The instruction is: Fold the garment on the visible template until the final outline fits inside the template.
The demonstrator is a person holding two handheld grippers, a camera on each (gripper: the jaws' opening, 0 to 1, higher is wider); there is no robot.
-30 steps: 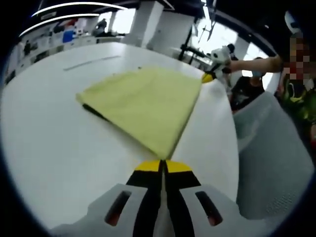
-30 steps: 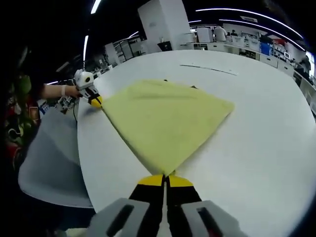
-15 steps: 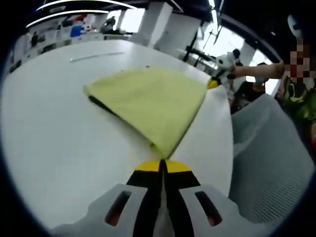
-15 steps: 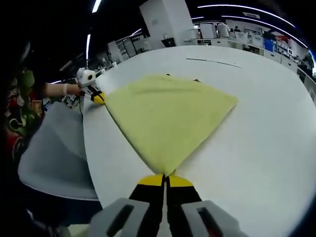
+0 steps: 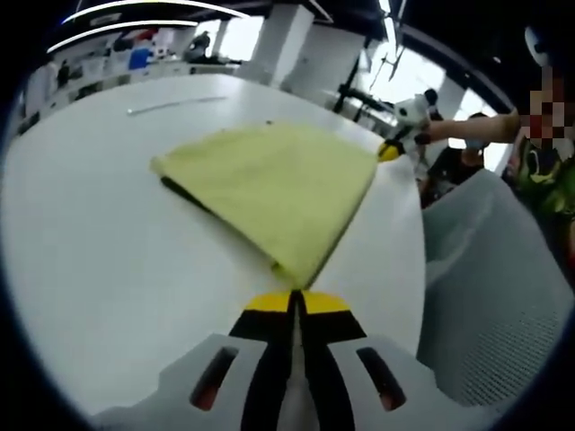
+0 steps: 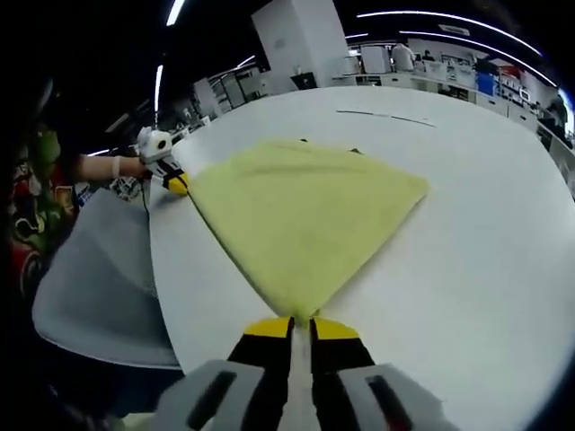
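I pinch both near corners of the folded yellow cloth garment (image 5: 274, 189) with my closed left gripper (image 5: 296, 300) and right gripper (image 6: 300, 325), tensioning it flat on the white worktop (image 5: 99, 233).

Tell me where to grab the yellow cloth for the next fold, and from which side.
Probably the two near corners. The yellow cloth lies flat on the white table, tapering to a corner just ahead of the left gripper and another ahead of the right gripper. Come in low from the table edge, where both already are.
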